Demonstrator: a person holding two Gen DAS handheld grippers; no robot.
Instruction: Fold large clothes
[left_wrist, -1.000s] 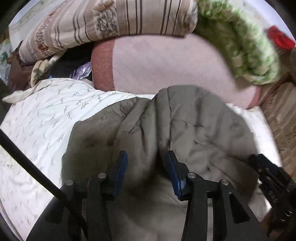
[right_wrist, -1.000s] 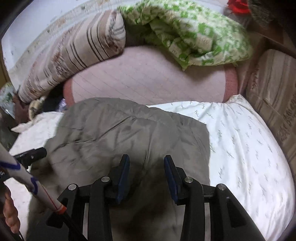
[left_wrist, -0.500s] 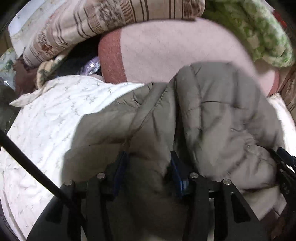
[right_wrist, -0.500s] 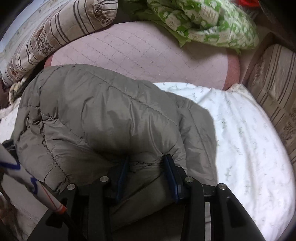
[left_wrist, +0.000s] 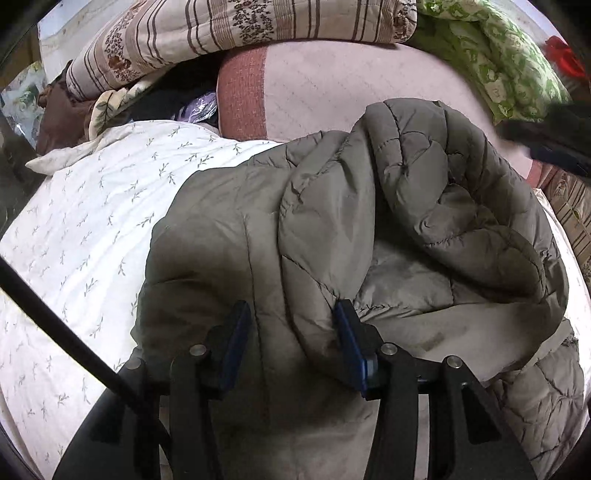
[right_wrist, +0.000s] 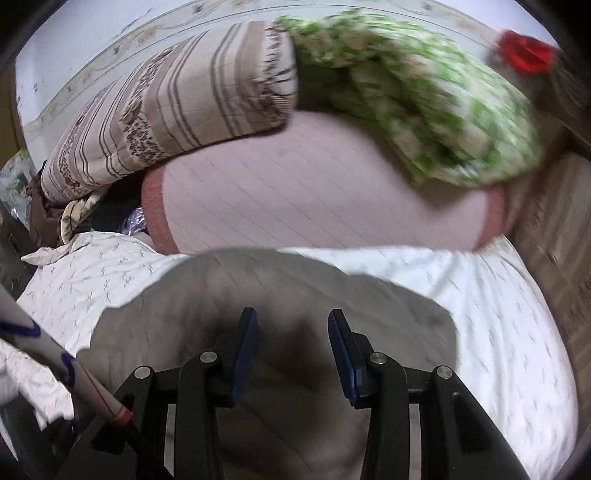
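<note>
Bed (left_wrist: 74, 229) with a white leafy sheet fills most of the view, a big soft flat place to fold on. Rolled blankets, one striped (left_wrist: 236, 40) and one green (right_wrist: 413, 107), sit at the far end, out of the way. On the sheet lies the puffy grey jacket (left_wrist: 406, 221), near the middle. One side of it is flipped over onto the rest, so the pale lining shows; I think the fold is partly made.

The left gripper (left_wrist: 291, 343) has a thick bunch of jacket between its blue pads, and its jaws are opening a little, likely to drop that bunch in place. The right gripper (right_wrist: 291, 343) hangs over the flat part of the jacket. Its picture is blurry, but its jaws stand apart with nothing pinched.
</note>
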